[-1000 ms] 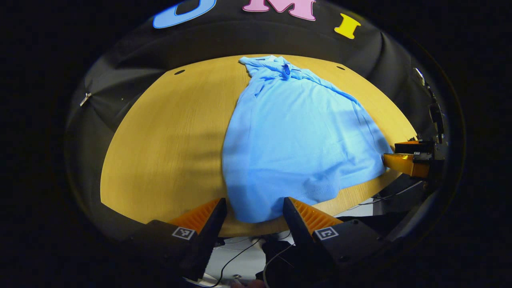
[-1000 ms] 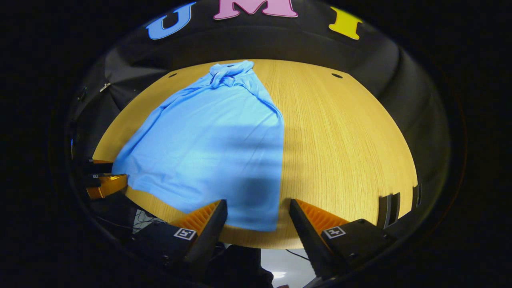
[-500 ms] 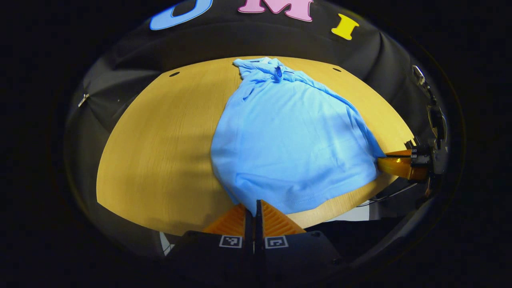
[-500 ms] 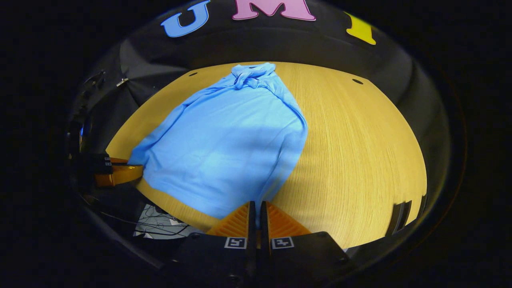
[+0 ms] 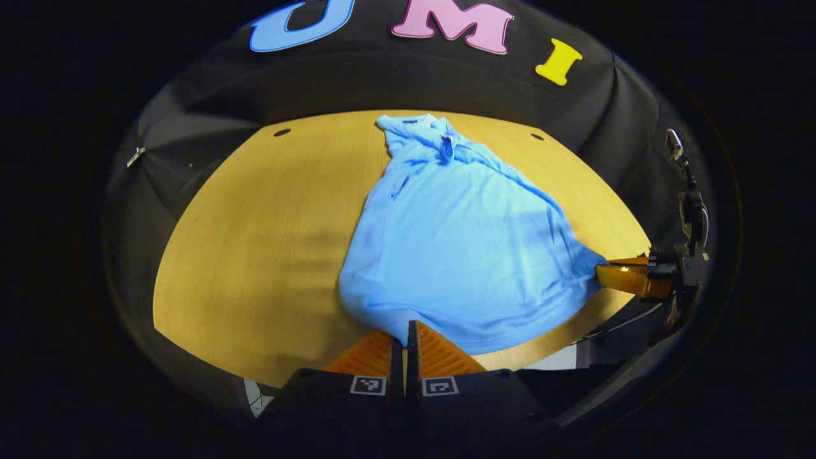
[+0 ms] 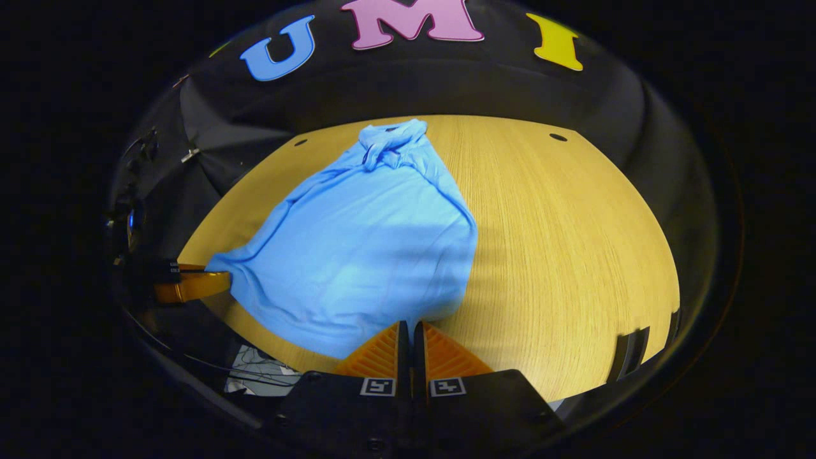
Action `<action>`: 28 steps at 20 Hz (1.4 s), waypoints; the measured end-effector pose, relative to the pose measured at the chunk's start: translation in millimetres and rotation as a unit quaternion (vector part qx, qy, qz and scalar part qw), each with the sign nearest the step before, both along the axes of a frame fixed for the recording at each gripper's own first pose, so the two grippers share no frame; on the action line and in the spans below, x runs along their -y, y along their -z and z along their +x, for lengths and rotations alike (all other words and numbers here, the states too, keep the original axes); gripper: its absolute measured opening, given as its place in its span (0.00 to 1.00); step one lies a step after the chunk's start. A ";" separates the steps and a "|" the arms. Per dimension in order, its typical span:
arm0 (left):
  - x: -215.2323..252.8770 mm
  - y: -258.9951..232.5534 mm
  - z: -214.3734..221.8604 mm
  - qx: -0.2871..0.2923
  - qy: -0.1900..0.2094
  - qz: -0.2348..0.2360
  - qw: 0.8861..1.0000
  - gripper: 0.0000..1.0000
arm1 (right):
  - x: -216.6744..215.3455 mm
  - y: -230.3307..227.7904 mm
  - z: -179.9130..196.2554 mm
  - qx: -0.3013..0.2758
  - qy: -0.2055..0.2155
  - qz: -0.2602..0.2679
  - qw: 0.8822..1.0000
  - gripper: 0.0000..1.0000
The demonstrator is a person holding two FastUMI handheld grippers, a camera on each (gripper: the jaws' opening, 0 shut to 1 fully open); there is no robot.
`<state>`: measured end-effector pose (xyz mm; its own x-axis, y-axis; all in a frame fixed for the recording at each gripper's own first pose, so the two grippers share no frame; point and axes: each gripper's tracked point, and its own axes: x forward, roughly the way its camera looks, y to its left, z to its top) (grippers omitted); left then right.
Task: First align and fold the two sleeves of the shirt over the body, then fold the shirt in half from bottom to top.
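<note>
Shirt (image 5: 459,242) lies on the wooden table (image 5: 255,255), collar far, hem near. The left gripper (image 5: 403,328) pinches the hem's near-left corner, fingers pressed together on the cloth; the right gripper (image 6: 408,328) pinches the near-right corner likewise. Both pinched corners are hidden between the fingers.

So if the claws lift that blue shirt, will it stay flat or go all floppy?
Probably floppy: the light blue cotton shirt already wrinkles and bunches where the left claw and right claw pinch its hem. It likely sags between them and drags across the wooden table.
</note>
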<state>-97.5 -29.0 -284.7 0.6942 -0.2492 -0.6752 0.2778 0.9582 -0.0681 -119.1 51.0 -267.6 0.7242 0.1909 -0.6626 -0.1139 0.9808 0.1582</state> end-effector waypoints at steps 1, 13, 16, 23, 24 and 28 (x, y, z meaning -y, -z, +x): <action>1.7 -10.9 7.0 0.012 0.000 -0.002 1.000 0.06 | 0.9 -11.4 9.5 0.012 0.005 0.007 1.000 0.05; 29.0 -151.5 143.3 0.160 -0.022 -0.050 0.986 0.01 | 17.7 -120.7 146.1 0.140 0.046 0.046 0.988 0.05; 33.6 -171.5 184.6 0.183 -0.038 -0.062 0.980 0.06 | 27.7 -138.4 190.4 0.166 0.054 0.041 0.984 0.05; 39.9 -193.9 285.0 0.226 -0.070 -0.066 0.969 0.06 | 36.9 -158.7 297.6 0.197 0.063 0.040 0.978 0.05; 38.6 -194.8 300.2 0.230 -0.077 -0.066 0.968 0.06 | 37.1 -159.2 312.9 0.200 0.065 0.040 0.977 0.05; 34.8 -183.1 361.7 0.236 -0.098 -0.056 0.965 0.06 | 40.3 -153.8 375.3 0.205 0.070 0.033 0.976 0.05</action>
